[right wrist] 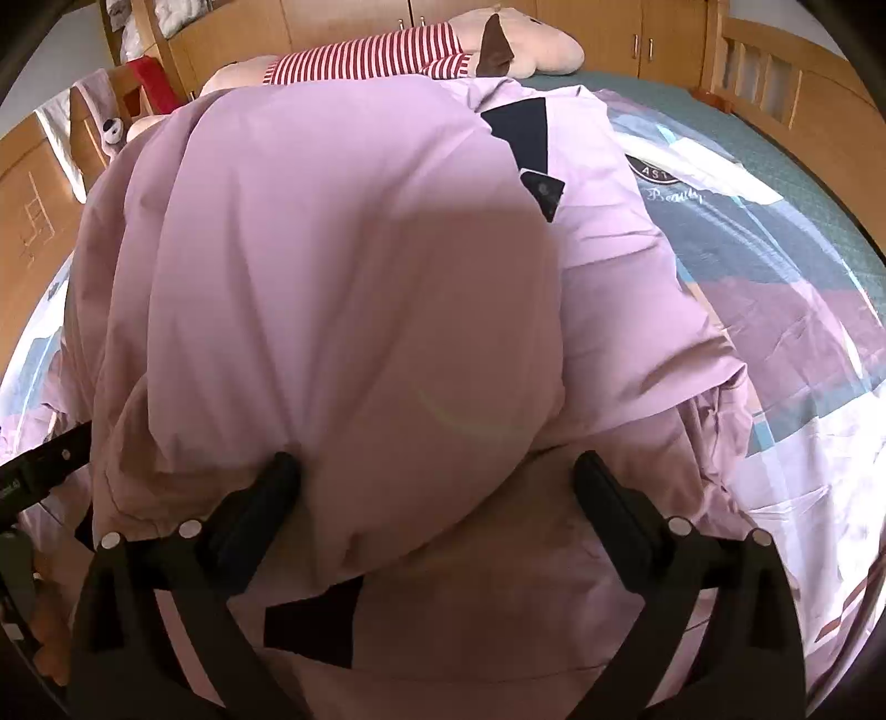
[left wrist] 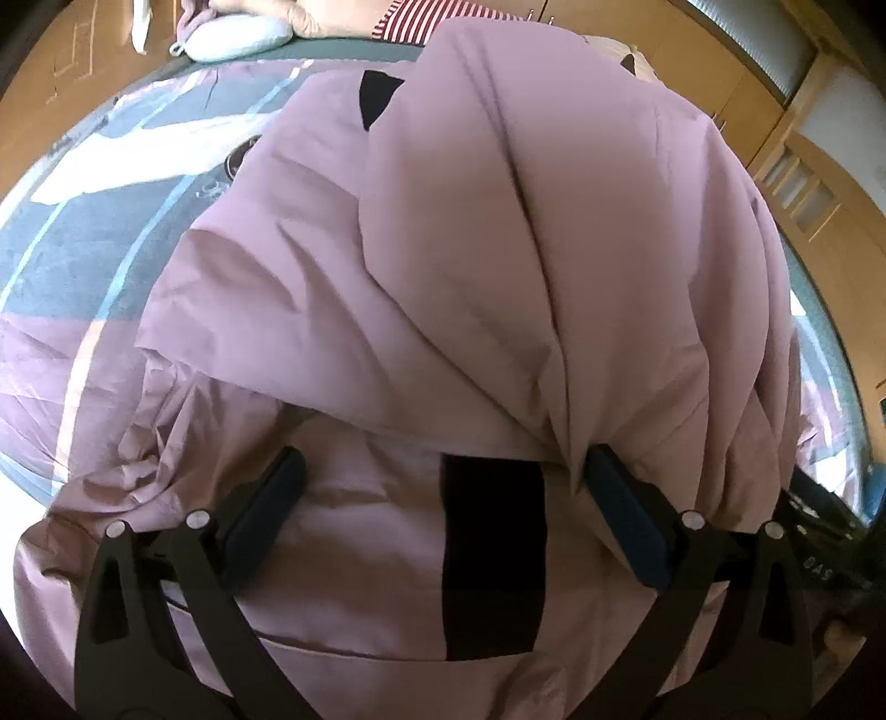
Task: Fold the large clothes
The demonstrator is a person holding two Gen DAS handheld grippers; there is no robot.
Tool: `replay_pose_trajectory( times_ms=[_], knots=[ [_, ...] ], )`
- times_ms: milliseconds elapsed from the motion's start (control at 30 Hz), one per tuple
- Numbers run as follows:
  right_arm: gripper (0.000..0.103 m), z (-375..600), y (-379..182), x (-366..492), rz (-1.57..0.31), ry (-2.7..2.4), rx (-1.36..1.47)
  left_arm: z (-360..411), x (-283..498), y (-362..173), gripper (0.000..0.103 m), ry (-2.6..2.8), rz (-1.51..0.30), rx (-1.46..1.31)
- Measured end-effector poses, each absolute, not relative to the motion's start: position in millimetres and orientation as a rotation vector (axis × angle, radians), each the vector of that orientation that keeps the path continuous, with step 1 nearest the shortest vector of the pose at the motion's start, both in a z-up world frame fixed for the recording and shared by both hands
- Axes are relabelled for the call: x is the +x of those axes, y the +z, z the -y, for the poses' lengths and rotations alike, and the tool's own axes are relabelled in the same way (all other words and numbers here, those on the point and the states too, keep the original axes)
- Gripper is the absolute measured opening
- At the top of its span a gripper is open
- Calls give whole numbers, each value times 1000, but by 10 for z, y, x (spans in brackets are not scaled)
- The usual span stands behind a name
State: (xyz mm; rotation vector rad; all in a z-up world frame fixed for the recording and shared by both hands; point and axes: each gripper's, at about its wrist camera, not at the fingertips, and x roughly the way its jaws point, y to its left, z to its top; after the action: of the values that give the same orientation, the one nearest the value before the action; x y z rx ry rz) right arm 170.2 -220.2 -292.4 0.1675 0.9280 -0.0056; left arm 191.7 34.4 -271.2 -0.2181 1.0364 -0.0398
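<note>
A puffy pink jacket [left wrist: 470, 266] with black patches lies heaped on the patterned bedspread [left wrist: 83, 232], filling both views. The left gripper [left wrist: 443, 498] and the right gripper [right wrist: 437, 493] hang spread wide over its folded-over upper layer, clamping nothing. A striped plush toy [right wrist: 376, 58] lies beyond it.

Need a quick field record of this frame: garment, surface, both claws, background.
garment: pink padded jacket with black patches, bunched and partly folded over itself
surface: bed with patterned bedspread
left claw: open, fingers wide apart, resting on the jacket, a fold against one finger
right claw: open, straddling a bulging fold, not clamped
background: striped plush toy at the head of the bed, wooden cabinets behind
fold state: unfinished
</note>
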Motion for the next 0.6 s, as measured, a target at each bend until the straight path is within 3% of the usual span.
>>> replay_pose_trajectory(
  times_ms=[600],
  knots=[
    [102, 2117, -2953, 1636, -900, -13, 139, -300, 1887, -2737, 101, -29, -1021, -198]
  ],
)
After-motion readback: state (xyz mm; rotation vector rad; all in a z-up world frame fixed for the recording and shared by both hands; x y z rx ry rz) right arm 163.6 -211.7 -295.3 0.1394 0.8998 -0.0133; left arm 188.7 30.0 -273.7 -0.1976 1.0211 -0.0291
